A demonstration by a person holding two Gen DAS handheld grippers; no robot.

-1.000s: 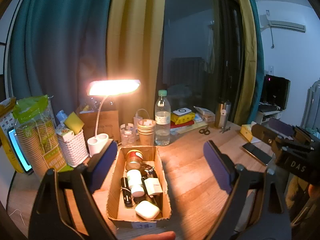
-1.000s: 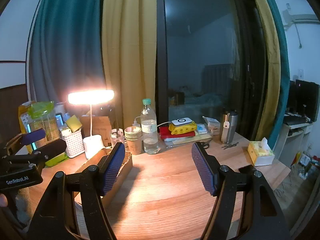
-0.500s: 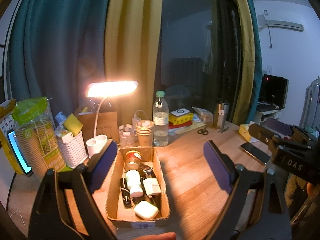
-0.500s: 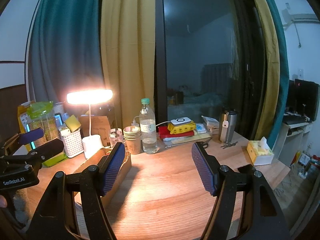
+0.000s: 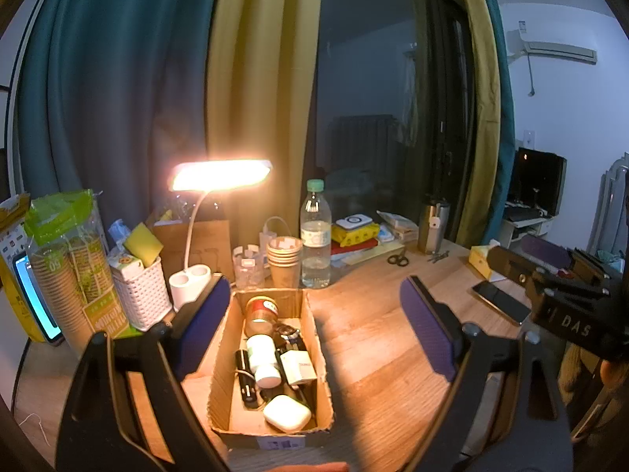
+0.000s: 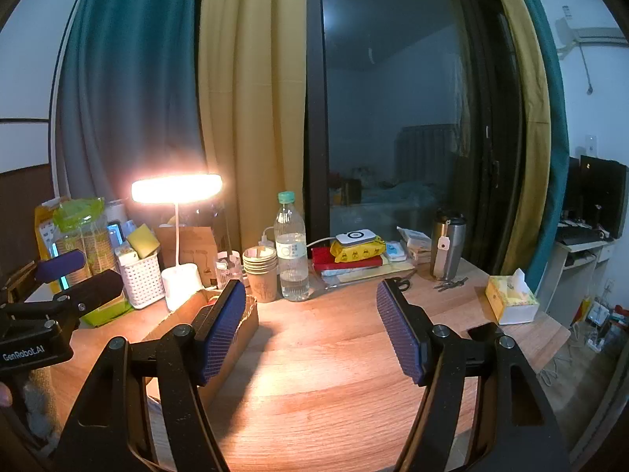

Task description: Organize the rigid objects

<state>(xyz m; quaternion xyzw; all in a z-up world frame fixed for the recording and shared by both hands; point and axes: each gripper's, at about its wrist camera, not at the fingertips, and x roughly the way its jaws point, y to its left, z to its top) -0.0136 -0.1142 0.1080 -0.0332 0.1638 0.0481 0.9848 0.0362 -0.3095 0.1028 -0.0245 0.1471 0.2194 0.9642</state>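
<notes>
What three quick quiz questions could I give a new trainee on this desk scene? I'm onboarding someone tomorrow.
1. True or false: the left gripper holds an item from the cardboard box.
2. Which item lies nearest the box's near end? A) red-lidded jar B) white earbud case C) white pill bottle
3. What stands directly right of the stack of paper cups, seen from the left wrist?

Key
1. False: its jaws stand open and hold nothing.
2. B
3. The water bottle.
</notes>
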